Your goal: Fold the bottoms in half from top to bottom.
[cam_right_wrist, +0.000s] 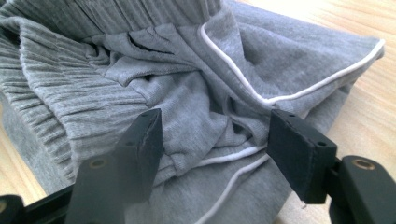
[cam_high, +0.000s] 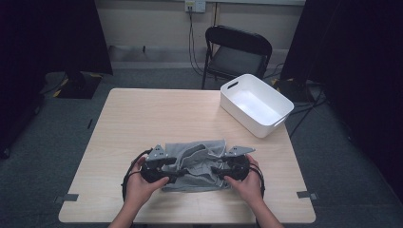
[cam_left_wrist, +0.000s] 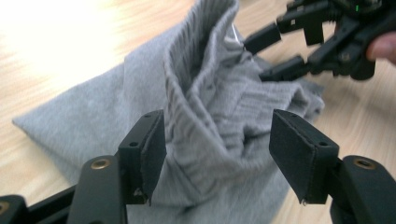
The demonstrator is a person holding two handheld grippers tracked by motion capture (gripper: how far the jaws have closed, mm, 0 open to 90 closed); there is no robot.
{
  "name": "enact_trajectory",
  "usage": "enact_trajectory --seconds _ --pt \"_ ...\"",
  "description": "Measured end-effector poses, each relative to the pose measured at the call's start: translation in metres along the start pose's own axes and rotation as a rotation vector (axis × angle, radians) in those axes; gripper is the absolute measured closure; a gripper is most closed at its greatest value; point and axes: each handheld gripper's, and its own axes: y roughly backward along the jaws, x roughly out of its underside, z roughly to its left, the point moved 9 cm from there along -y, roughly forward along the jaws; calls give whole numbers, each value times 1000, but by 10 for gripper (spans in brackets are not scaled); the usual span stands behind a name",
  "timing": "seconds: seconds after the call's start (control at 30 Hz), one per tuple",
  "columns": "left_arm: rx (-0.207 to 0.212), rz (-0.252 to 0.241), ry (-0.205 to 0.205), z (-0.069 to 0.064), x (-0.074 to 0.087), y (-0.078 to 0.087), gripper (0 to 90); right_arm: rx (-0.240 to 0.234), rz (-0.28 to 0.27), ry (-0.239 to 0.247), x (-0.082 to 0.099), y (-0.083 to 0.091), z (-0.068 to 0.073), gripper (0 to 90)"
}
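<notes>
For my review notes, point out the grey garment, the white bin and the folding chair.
grey garment (cam_high: 197, 164), high view, on its rumpled middle.
white bin (cam_high: 280, 100), high view, on its right rim.
folding chair (cam_high: 237, 42), high view, on its backrest.

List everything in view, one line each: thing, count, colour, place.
Garment: one, grey with white piping, crumpled on the table's near side between the two tools.
Bin: one, white, on the table's far right corner, nothing visible inside.
Table: one, light wood, centre of the room.
Folding chair: one, black, behind the table by the wall.
Wall socket: one, pale, on the far wall, cable hanging down.
Left tool: one, black, jaws open around a ribbed fold of the garment.
Right tool: one, black, jaws open over the piped edge.
Hands: two, each holding a tool.
</notes>
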Motion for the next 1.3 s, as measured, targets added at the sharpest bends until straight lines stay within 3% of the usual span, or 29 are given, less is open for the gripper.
enact_trajectory --seconds 0.17,0.27,0.53,0.7,0.73,0.9,1.2,1.3 --pt "2 1 0 0 -2 -9 375 4 -7 1 2 -1 1 357" --pt "8 -20 24 0 -7 -16 393 4 -20 -4 4 -1 1 357" --pt "-6 1 44 4 -8 -17 397 4 -29 -12 5 -2 1 358" --pt "-7 41 56 6 -3 -20 551 0 -29 -29 5 -2 0 358" --pt "-9 76 36 3 0 -20 627 -3 -29 -31 6 -2 0 356" --pt "-36 111 5 0 -2 -15 757 -4 -25 -29 5 -1 0 353" --pt "-6 90 -77 -11 -7 -3 784 -6 -21 -51 6 1 -4 325" --pt "25 119 -80 -17 0 -3 783 -7 -20 -48 7 -1 -3 325"
